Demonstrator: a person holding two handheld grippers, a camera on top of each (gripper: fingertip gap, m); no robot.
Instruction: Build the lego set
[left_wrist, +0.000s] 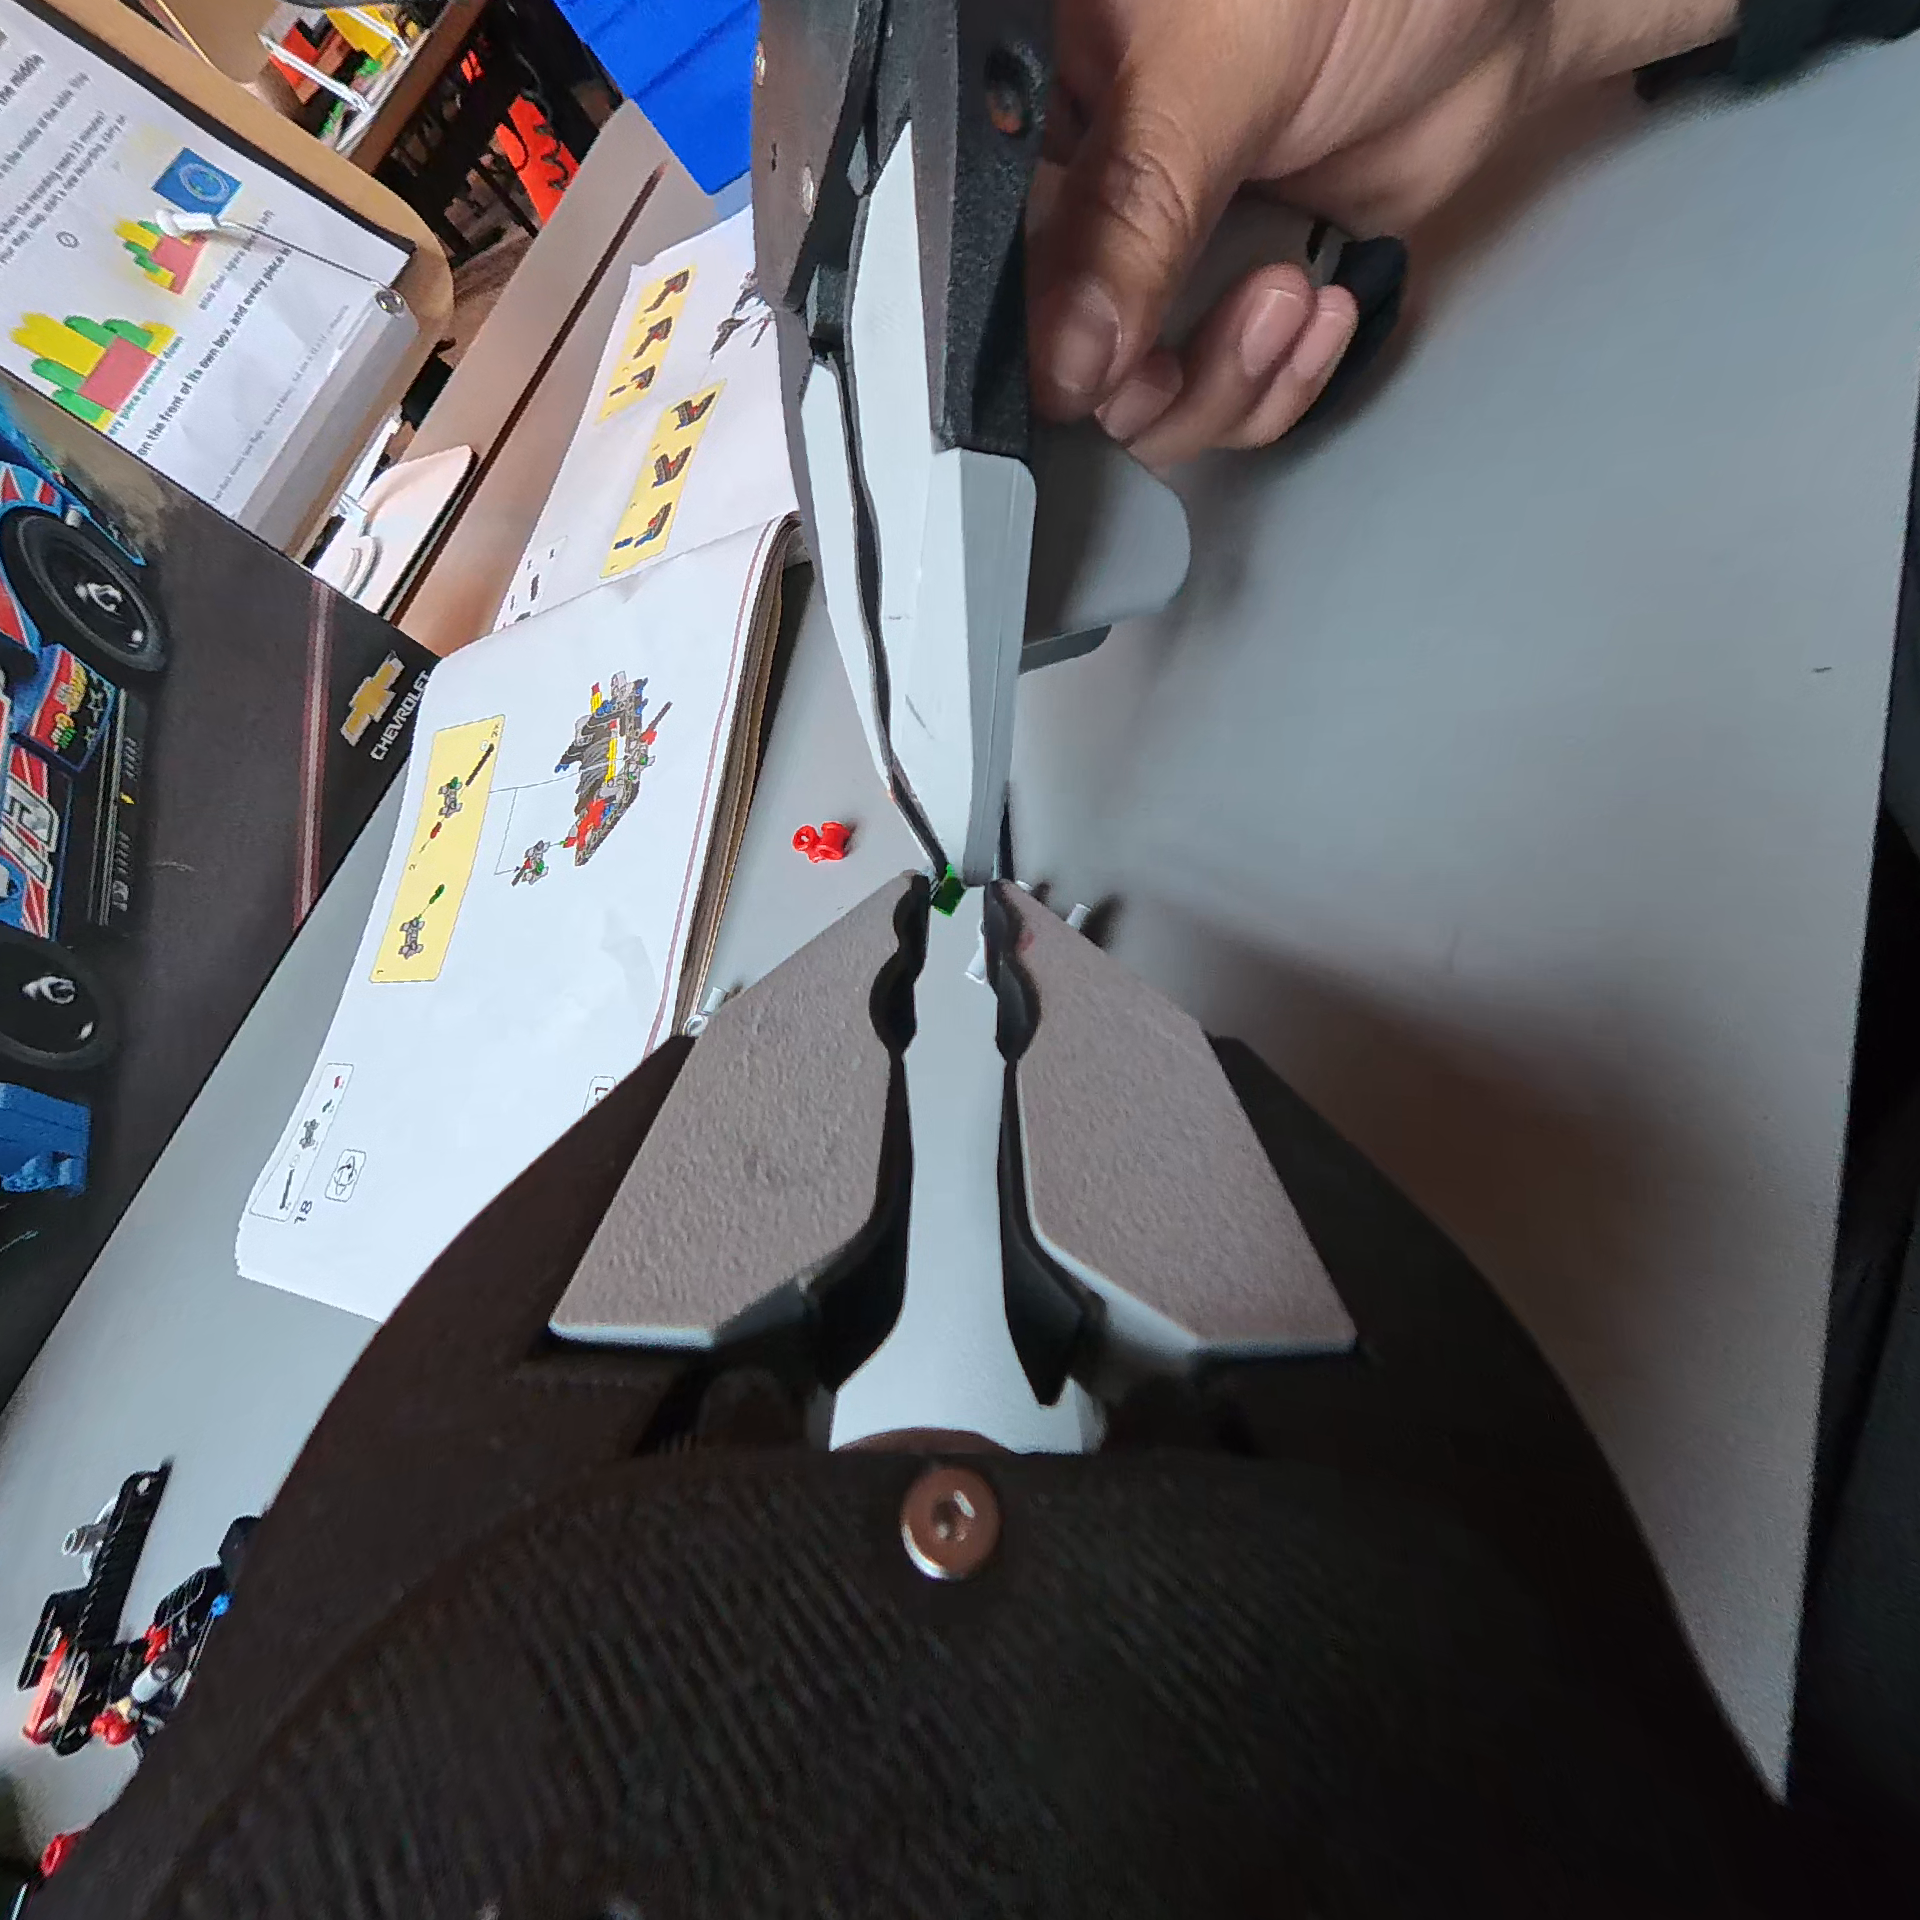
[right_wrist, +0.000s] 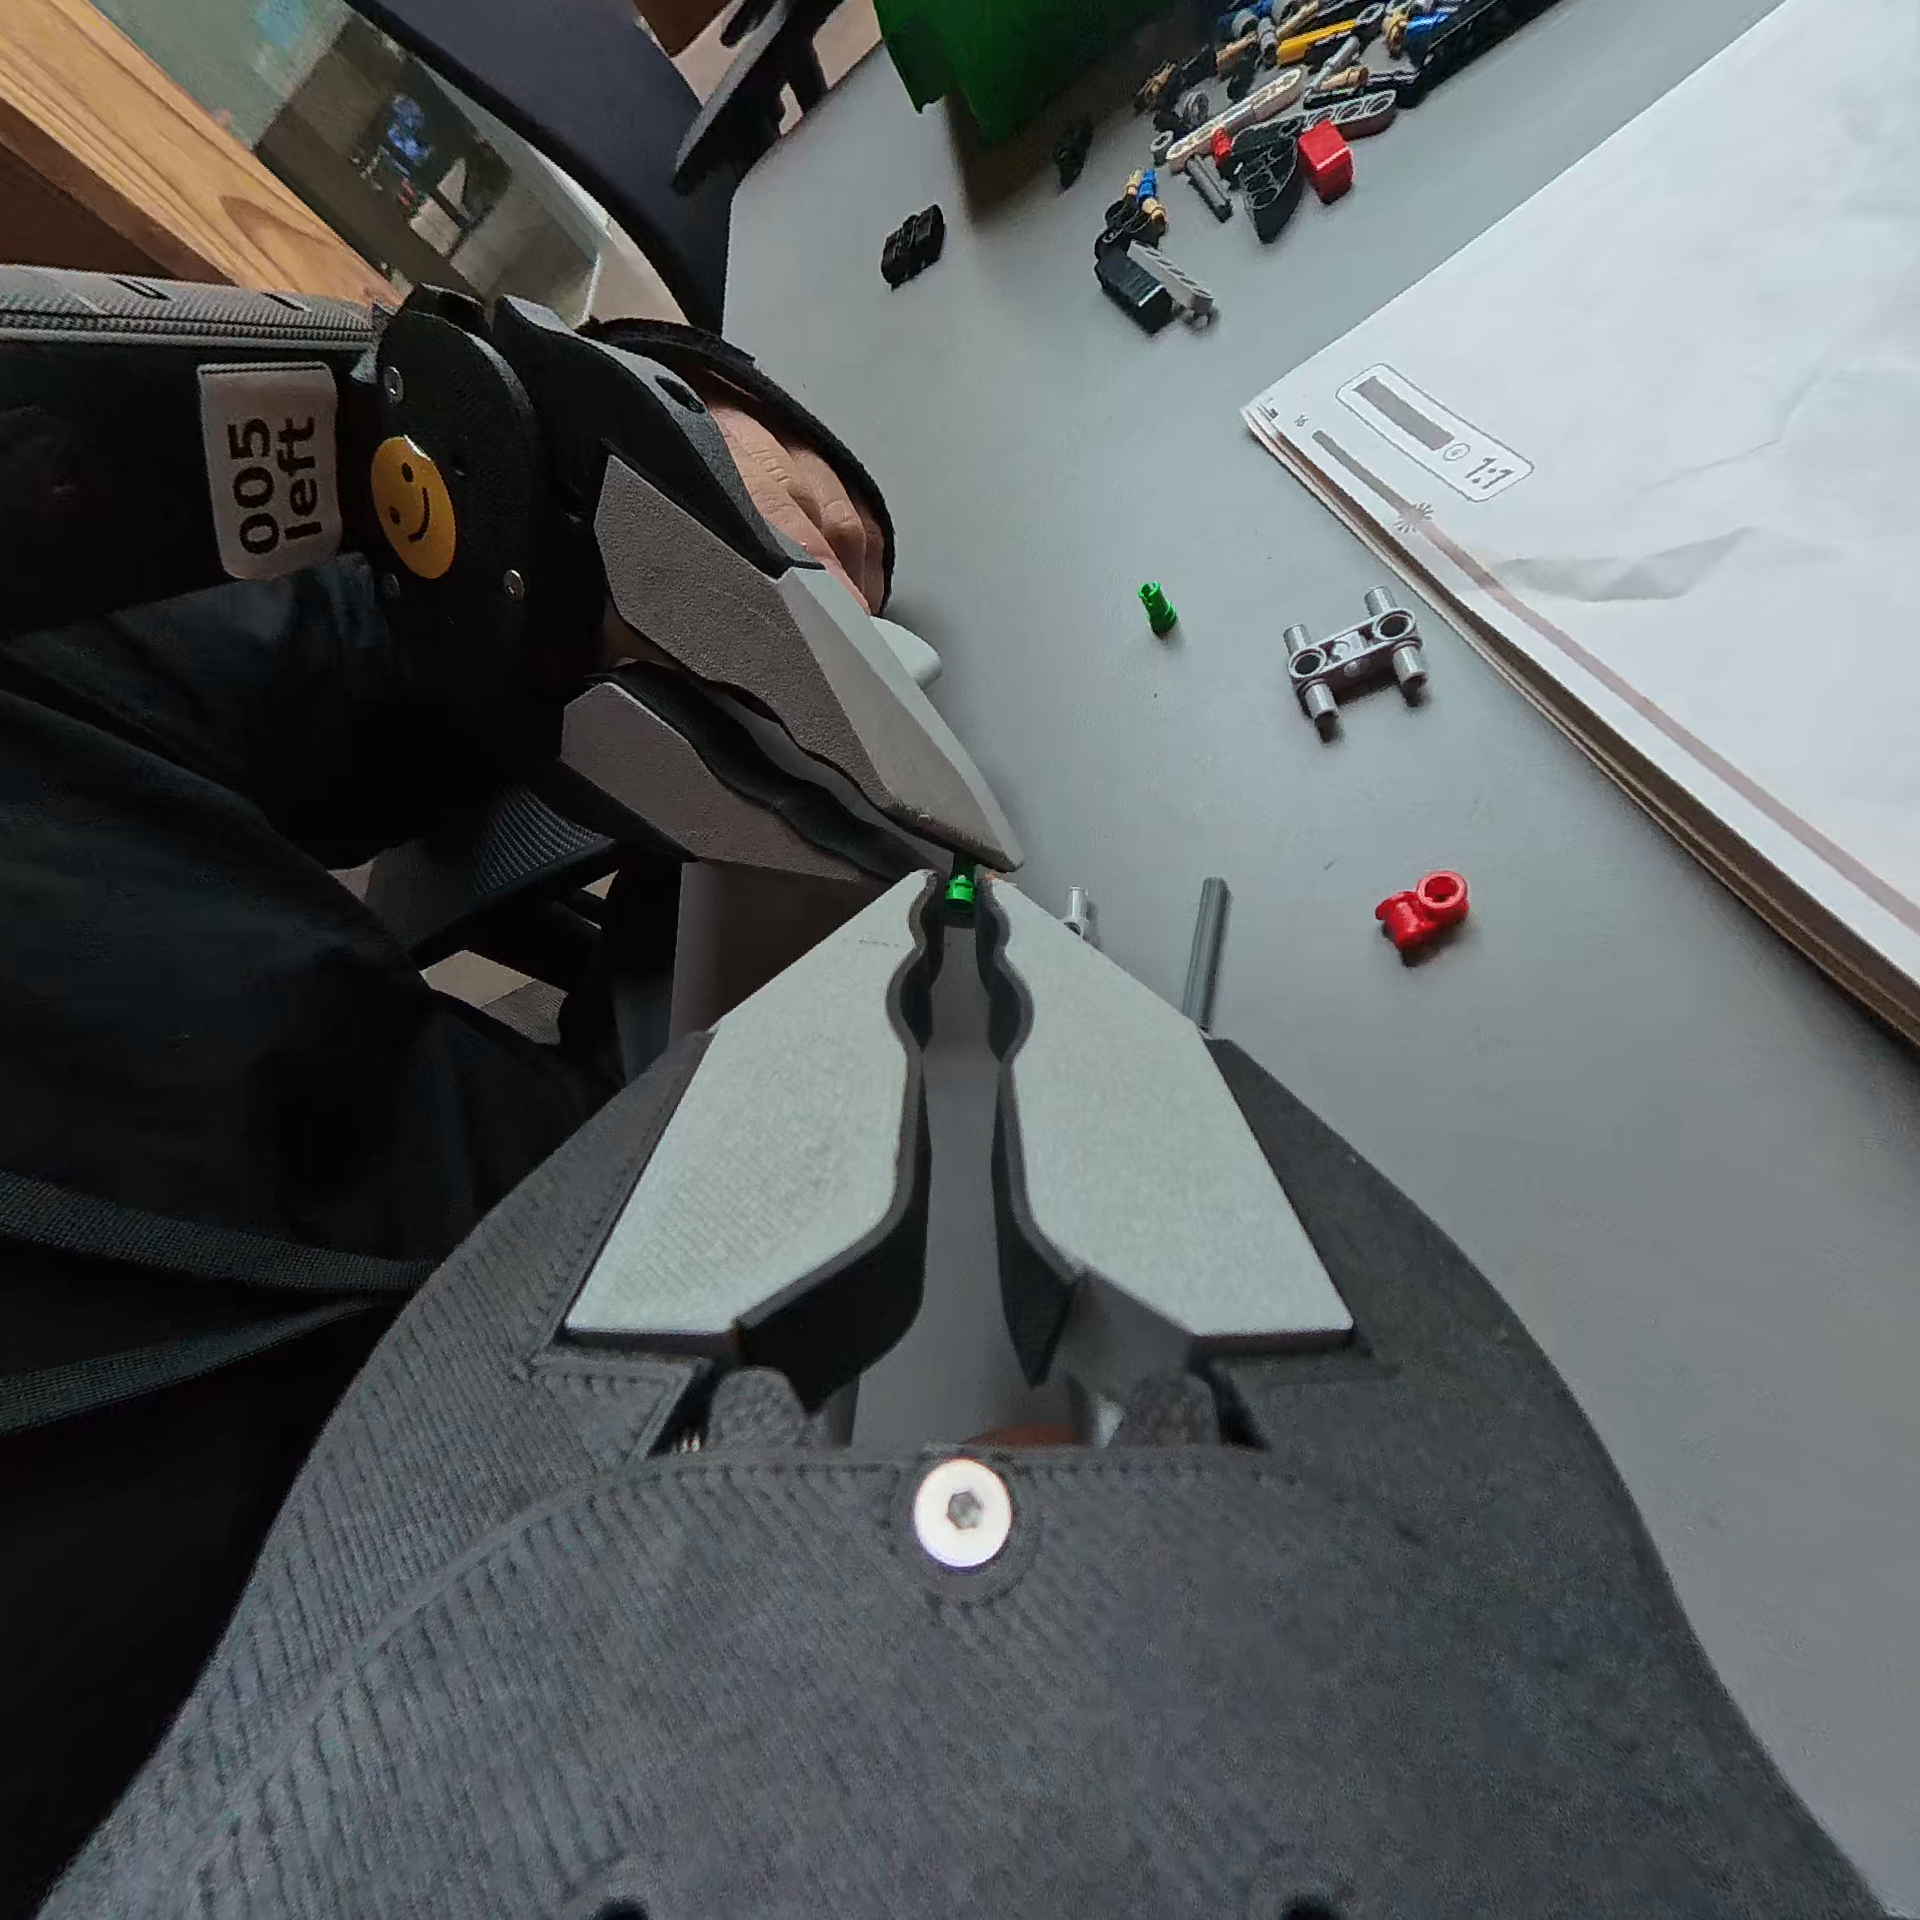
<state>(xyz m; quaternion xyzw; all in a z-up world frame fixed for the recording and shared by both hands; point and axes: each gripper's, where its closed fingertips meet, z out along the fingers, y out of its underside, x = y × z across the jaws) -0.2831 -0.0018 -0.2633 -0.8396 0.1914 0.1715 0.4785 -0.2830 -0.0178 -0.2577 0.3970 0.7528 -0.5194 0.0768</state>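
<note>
A small green pin (left_wrist: 945, 894) (right_wrist: 961, 889) is pinched where both grippers' tips meet, just above the grey table (right_wrist: 1039, 468). My left gripper (left_wrist: 956, 896) is narrowed onto it; in the right wrist view it comes in from the left (right_wrist: 971, 864). My right gripper (right_wrist: 958, 896) is closed on the same pin; in the left wrist view it comes down from above (left_wrist: 943, 868), held by a hand (left_wrist: 1195, 208). A red connector (left_wrist: 821, 840) (right_wrist: 1423, 909), a second green pin (right_wrist: 1156, 608), a grey H-shaped connector (right_wrist: 1354, 657) and a grey axle (right_wrist: 1205, 951) lie nearby.
The open instruction booklet (left_wrist: 540, 935) (right_wrist: 1662, 468) lies beside the work spot. The set's box (left_wrist: 156, 727) and a black-and-red partial build (left_wrist: 114, 1621) are at the left. A pile of loose parts (right_wrist: 1268, 114) and a green bin (right_wrist: 997, 62) sit at the far end. It is some 4 centimeters from my left tips to the grey axle (right_wrist: 1205, 951). The left tips stand about 7 centimeters off the red connector (right_wrist: 1423, 909). The left camera catches it too, in the left wrist view (left_wrist: 816, 832).
</note>
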